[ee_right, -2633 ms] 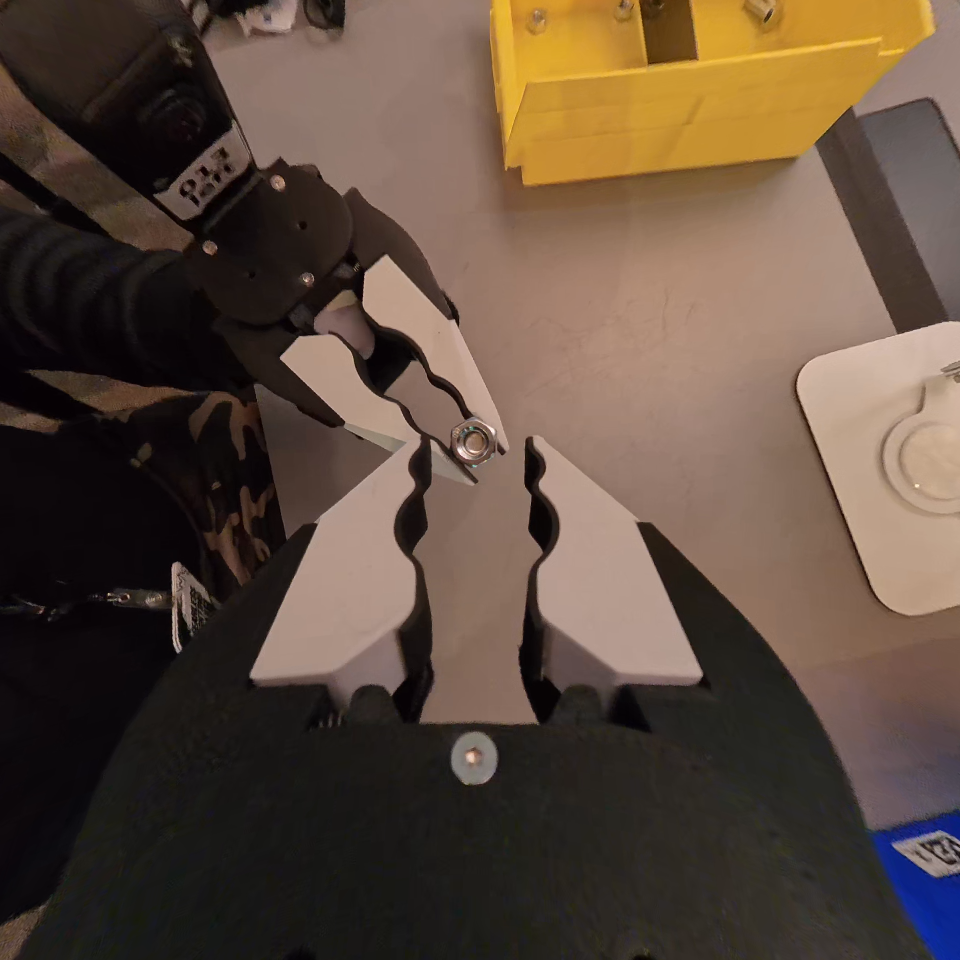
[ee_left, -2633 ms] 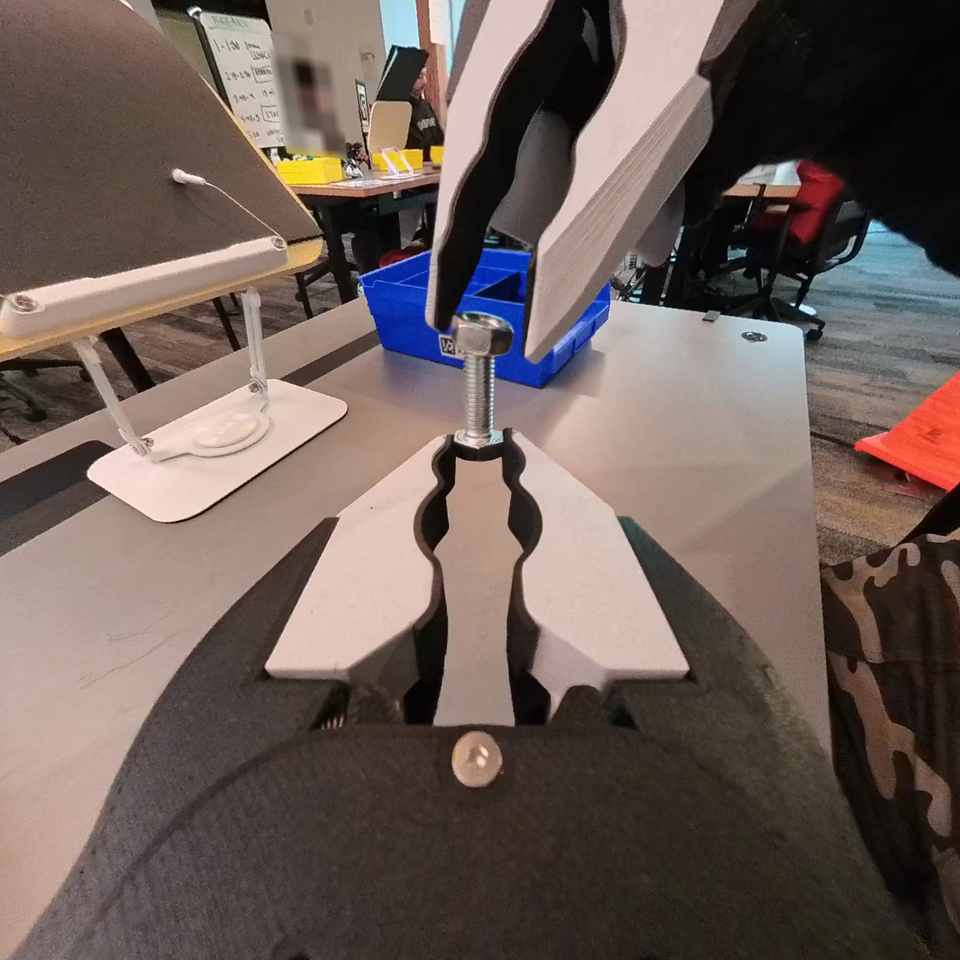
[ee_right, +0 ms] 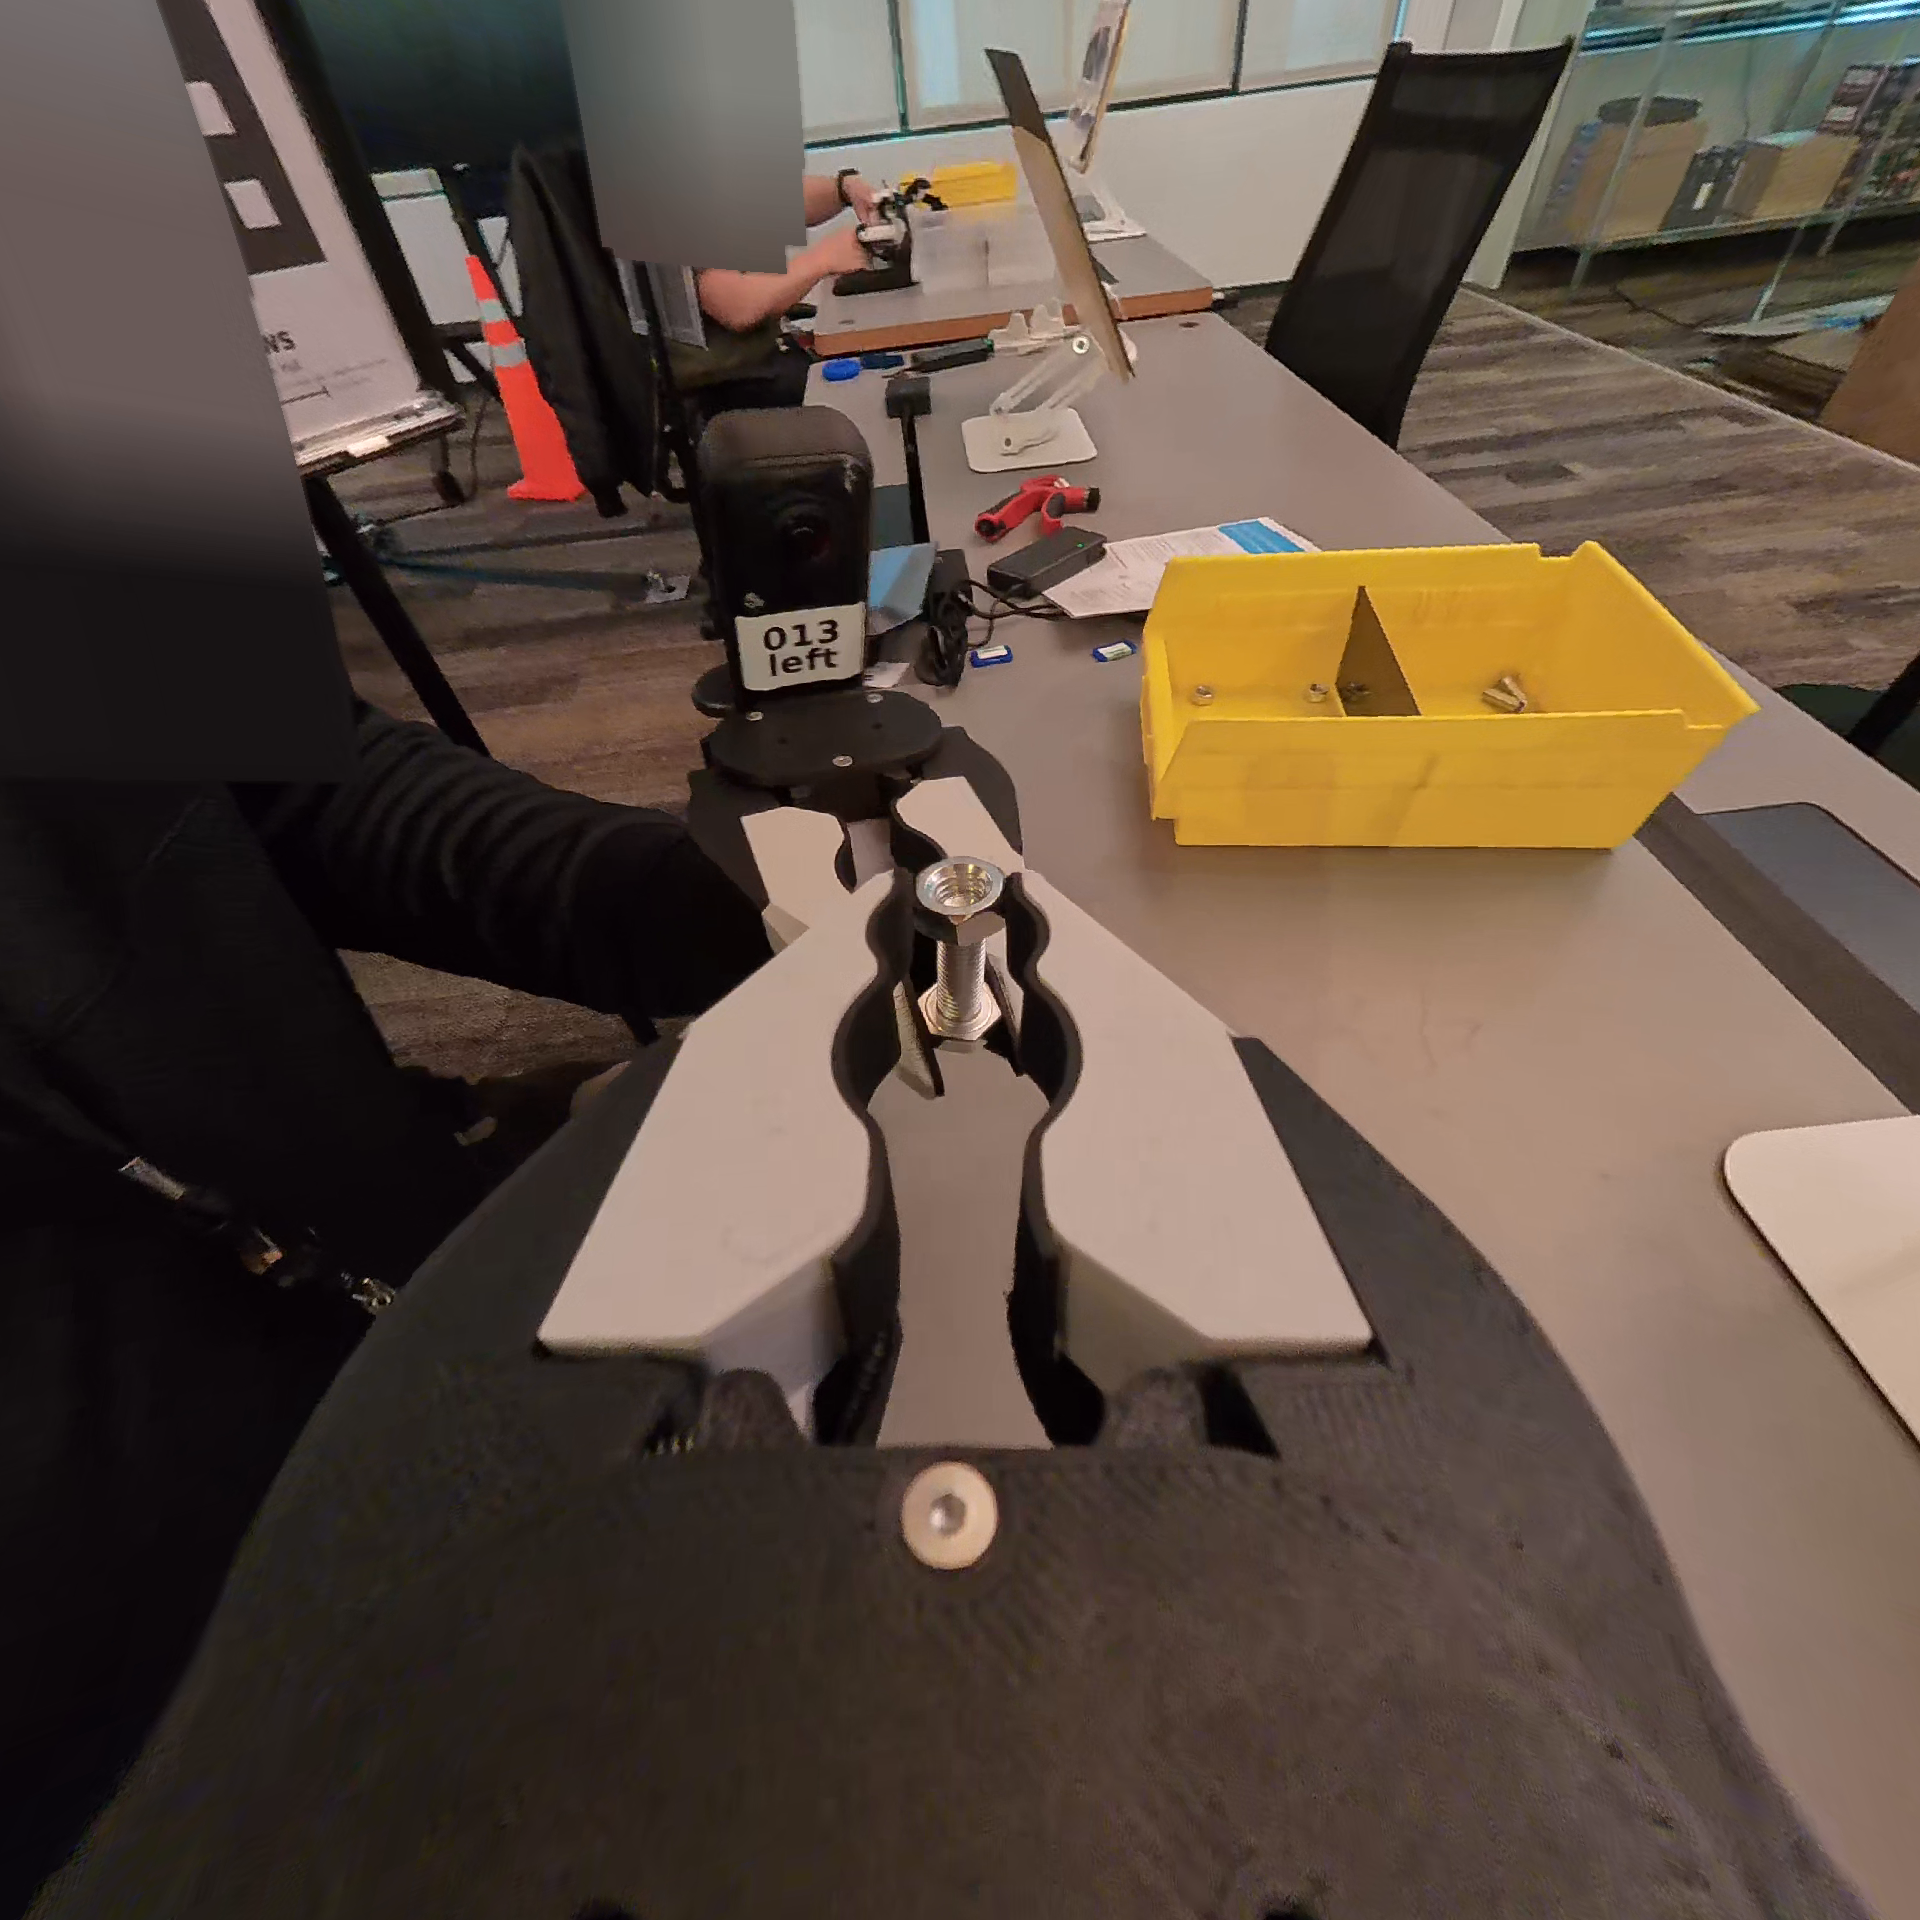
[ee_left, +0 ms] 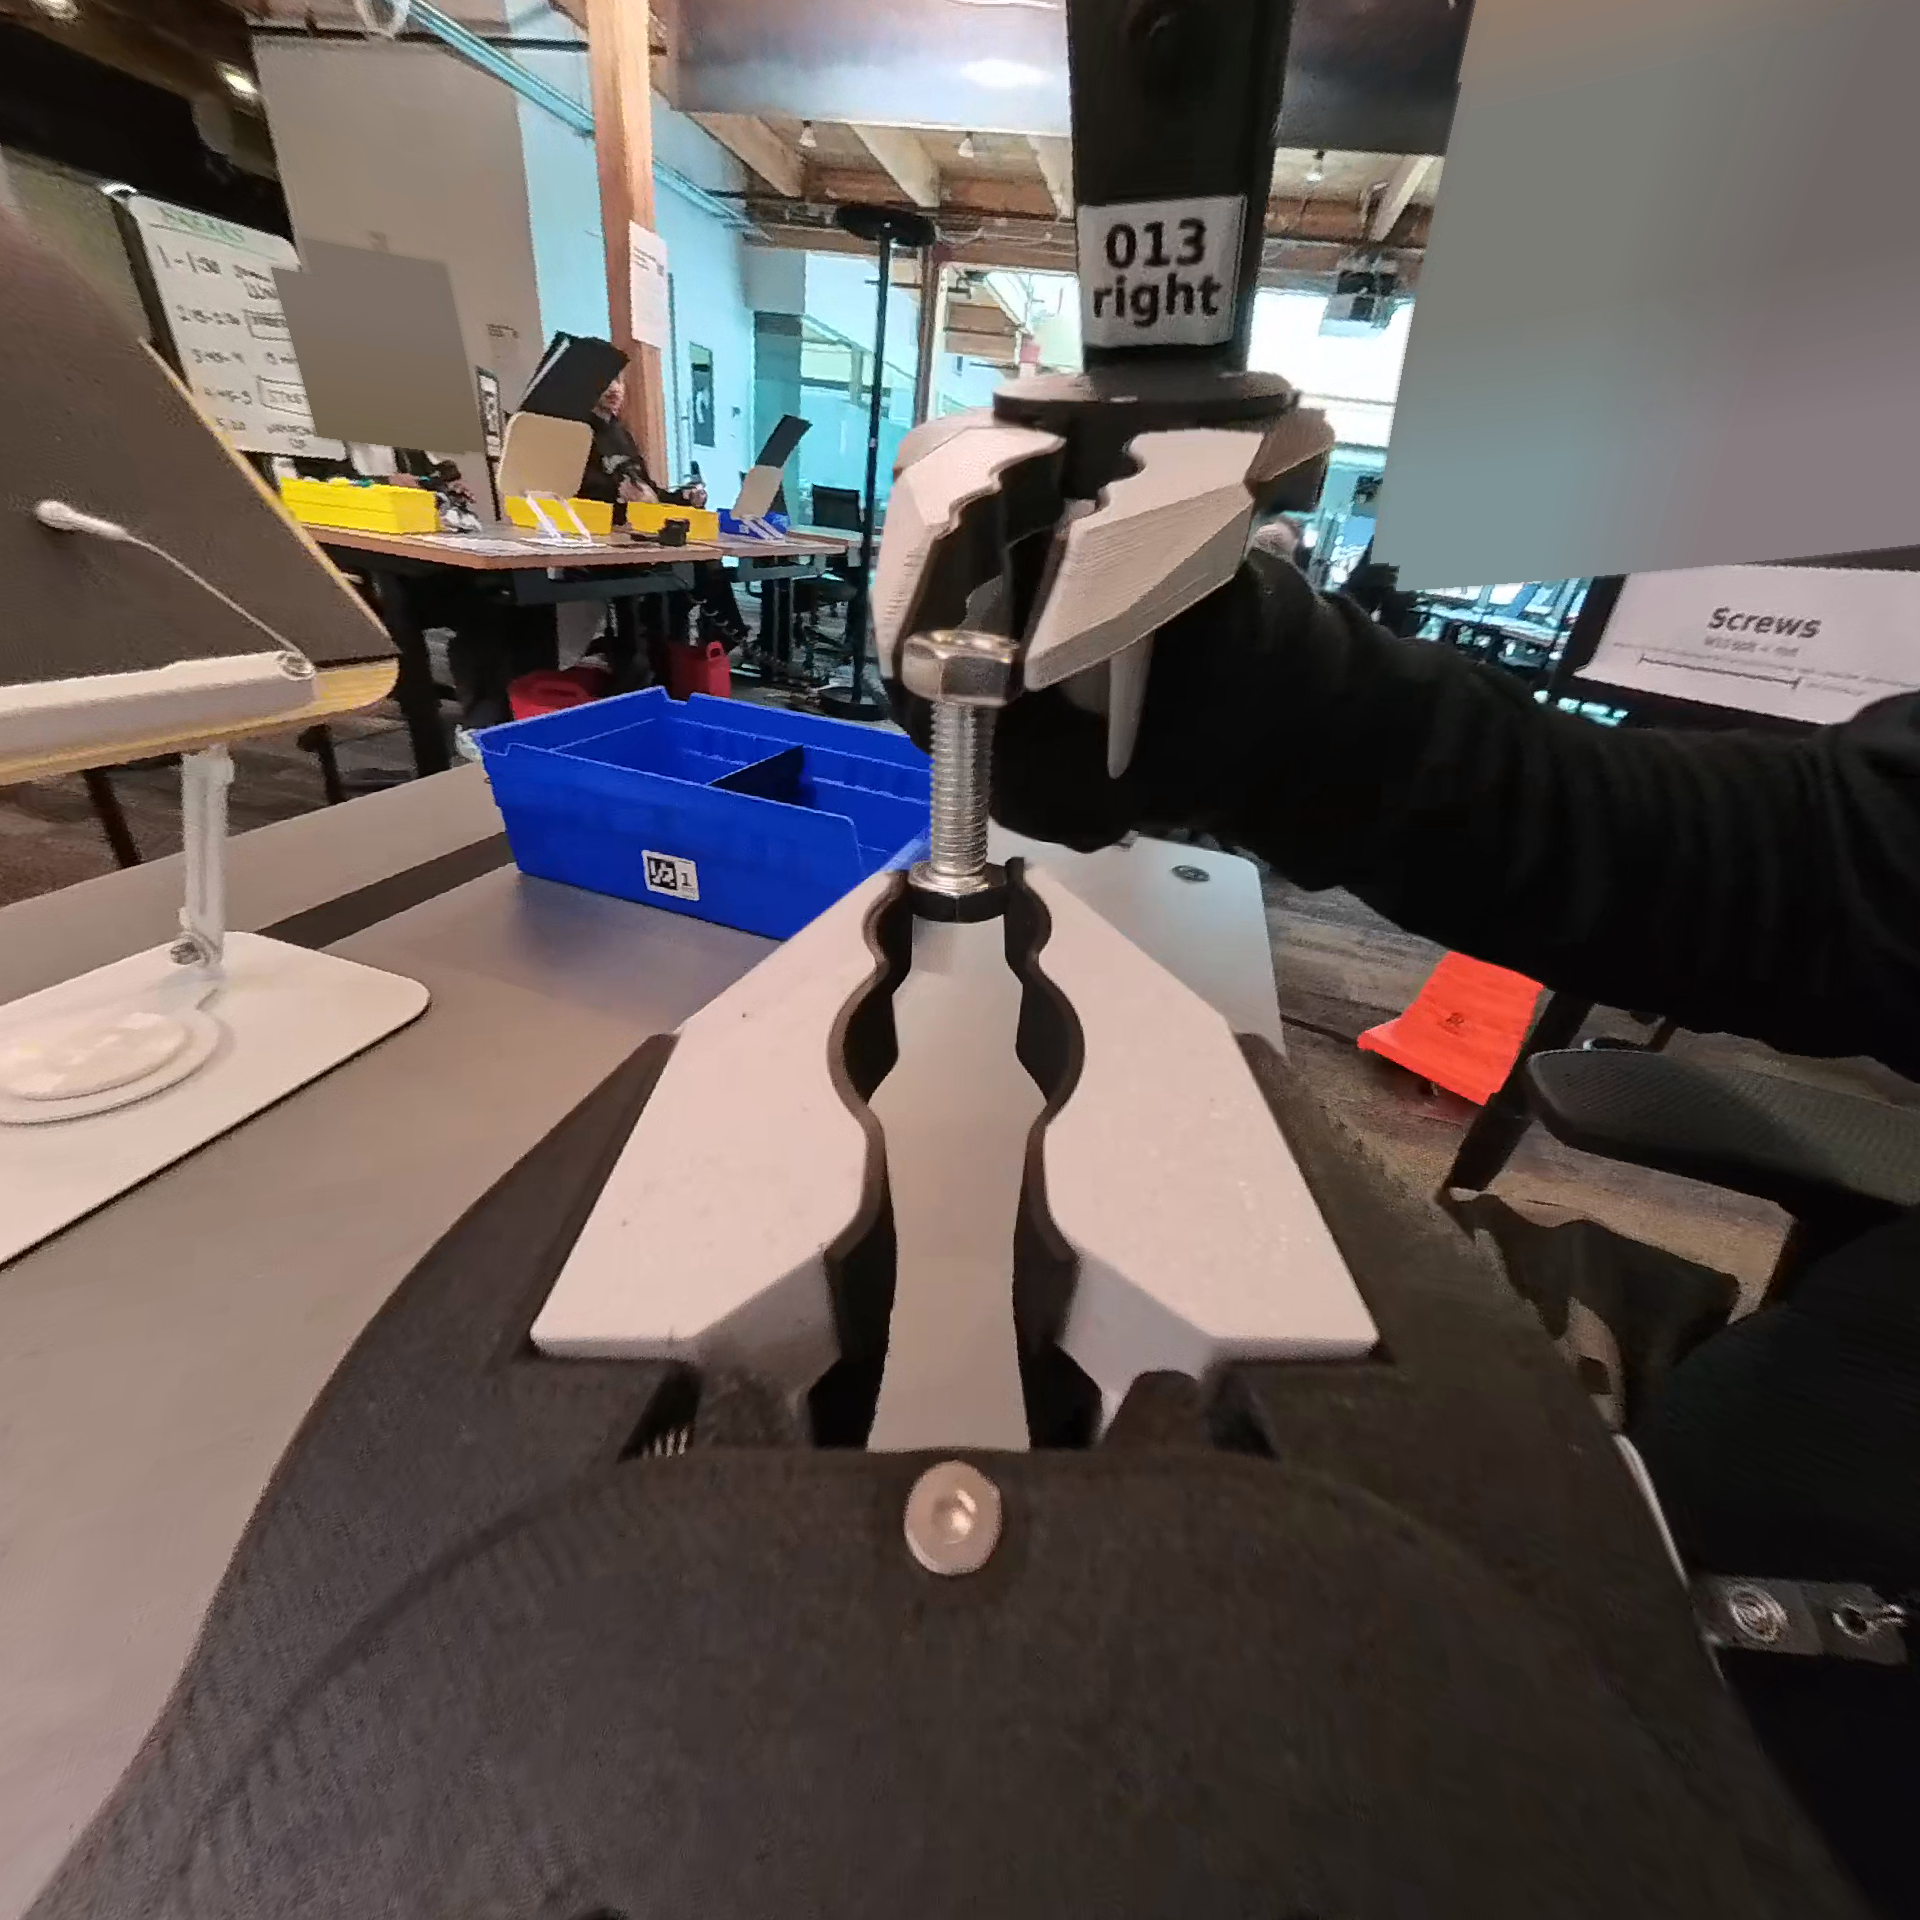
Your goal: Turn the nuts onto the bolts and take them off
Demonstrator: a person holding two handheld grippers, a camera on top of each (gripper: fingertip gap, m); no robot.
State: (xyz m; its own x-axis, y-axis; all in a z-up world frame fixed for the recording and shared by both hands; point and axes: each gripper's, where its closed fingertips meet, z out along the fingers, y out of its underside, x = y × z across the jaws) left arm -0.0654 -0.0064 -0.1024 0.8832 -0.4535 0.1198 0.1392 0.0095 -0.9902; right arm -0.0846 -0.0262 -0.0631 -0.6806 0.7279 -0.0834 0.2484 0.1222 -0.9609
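Bare grey tabletop (ee_right: pixel 1403 1039) between the yellow plastic bin (ee_right: pixel 1434 769) and the near edge gives open passage. Blue plastic bin (ee_left: pixel 717 821) blocks the far side; white flat stand base (ee_left: pixel 208 1039) takes the left edge. Cables and papers crowd behind the yellow bin.

Bright, glossy silver metal on the threaded steel bolt (ee_left: pixel 958 790), with fine ridged thread along the shank and a smooth hexagonal head; same polished metal on the silver hex nut (ee_left: pixel 952 891). Matt pale-grey plastic with a faintly grainy, layered printed look on the jaws of the left gripper (ee_left: pixel 954 902) and right gripper (ee_right: pixel 961 914); rough, ribbed black plastic on both bodies. Smooth, matt grey laminate on the desk (ee_right: pixel 1403 997), lightly scuffed. Shiny moulded plastic on the yellow parts bin (ee_right: pixel 1434 769) and the blue divided bin (ee_left: pixel 665 821). Soft knitted black cloth on the sleeve (ee_left: pixel 1558 769).
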